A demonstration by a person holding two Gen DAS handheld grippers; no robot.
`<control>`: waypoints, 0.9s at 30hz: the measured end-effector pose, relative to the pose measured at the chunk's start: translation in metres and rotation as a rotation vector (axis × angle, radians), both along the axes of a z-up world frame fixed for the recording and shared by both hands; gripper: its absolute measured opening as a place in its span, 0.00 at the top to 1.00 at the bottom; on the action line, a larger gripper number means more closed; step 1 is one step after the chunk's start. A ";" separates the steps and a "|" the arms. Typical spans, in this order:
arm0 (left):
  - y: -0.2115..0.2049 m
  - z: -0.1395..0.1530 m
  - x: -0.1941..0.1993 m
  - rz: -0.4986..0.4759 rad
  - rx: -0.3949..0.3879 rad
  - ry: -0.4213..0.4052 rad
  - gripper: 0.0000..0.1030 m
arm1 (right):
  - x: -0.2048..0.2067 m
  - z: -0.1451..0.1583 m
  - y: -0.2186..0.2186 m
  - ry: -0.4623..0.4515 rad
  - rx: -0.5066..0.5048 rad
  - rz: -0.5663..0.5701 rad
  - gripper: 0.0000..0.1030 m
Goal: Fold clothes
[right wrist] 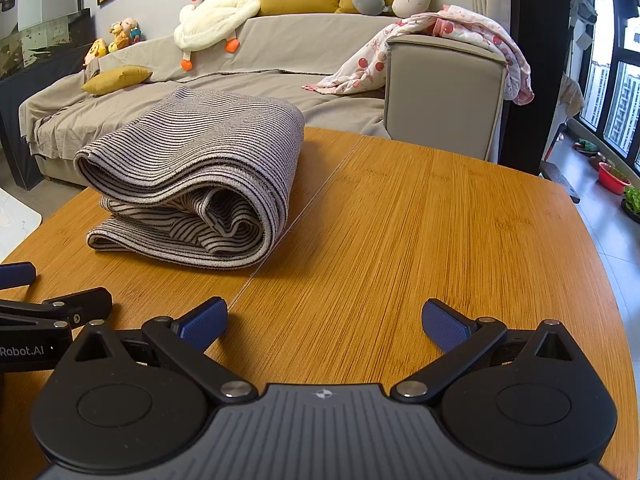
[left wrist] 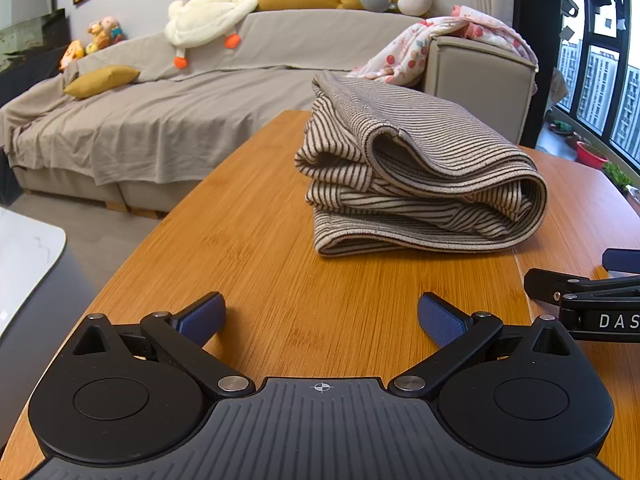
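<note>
Two grippers, left & right, ribbed fingers wide apart; folded striped knit on bamboo-grain table.

The right gripper is cut off by the left view's right edge; the left gripper by the right view's left edge. Inner layers of the folded garment stay hidden.

Folded garment sits on the table, ahead of both grippers. Left gripper is left of the right gripper, side by side at the near edge, apart from the garment. Sofa behind the table, plush goose on it.
</note>
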State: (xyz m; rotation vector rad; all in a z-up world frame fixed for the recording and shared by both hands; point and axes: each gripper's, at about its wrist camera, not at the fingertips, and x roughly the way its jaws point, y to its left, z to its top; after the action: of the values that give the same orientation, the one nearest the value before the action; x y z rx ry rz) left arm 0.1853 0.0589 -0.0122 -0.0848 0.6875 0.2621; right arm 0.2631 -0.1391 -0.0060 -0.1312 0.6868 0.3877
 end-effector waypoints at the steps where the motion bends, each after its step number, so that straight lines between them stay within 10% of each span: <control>1: 0.000 0.000 0.000 0.000 0.000 0.000 0.00 | 0.000 0.000 0.000 0.000 0.000 0.000 0.00; 27: -0.001 0.000 0.001 0.004 -0.001 0.000 0.00 | 0.000 0.001 0.001 0.000 0.000 0.011 0.00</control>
State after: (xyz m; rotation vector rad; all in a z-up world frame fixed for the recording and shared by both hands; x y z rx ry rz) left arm 0.1860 0.0583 -0.0122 -0.0869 0.6871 0.2654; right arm 0.2630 -0.1386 -0.0054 -0.1352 0.6862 0.3985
